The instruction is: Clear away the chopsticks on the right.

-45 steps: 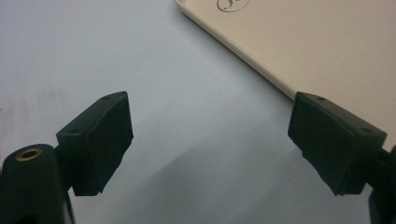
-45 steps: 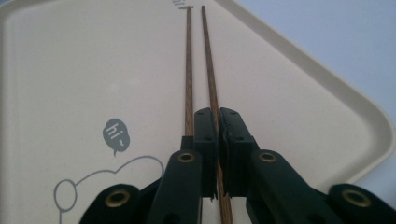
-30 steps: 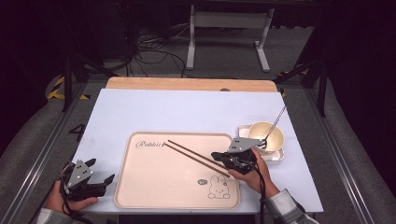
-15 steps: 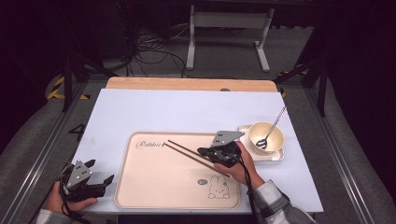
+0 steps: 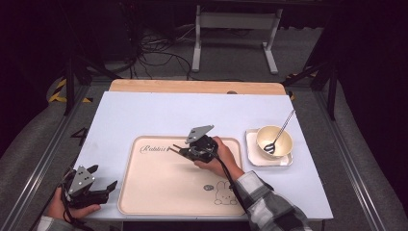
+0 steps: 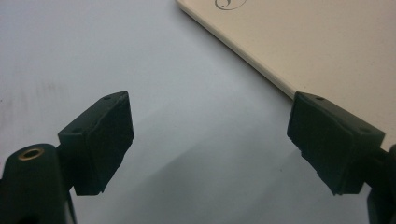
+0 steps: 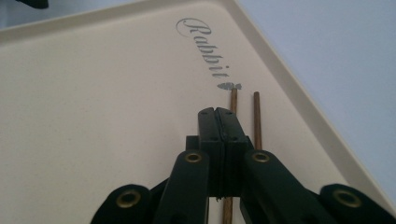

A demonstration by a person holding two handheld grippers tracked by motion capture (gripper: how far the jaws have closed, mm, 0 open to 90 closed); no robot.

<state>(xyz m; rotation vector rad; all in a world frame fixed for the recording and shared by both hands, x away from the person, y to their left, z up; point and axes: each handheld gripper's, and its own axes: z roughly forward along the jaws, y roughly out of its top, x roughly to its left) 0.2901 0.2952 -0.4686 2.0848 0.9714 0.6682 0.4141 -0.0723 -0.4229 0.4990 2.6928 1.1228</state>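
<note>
Since the frame one second back, my right gripper has travelled from the bowl at about 3 o'clock leftward onto the tray, and now sits over the chopsticks near the tray's 12 o'clock edge. My left gripper has stayed at 8 o'clock on the table, just off the tray's left rim.

The left gripper view shows those jaws spread wide over bare pale mat, with the tray corner at upper right. The right gripper view shows what the high view cannot resolve: the jaws pressed together, both thin brown sticks running beneath and past them toward the "Rabbit" script. I cannot tell whether a stick is pinched.

The tray is matte cream plastic with a raised rim. The bowl is round and cream-coloured, on a square white plate, with a metal spoon leaning in it.
</note>
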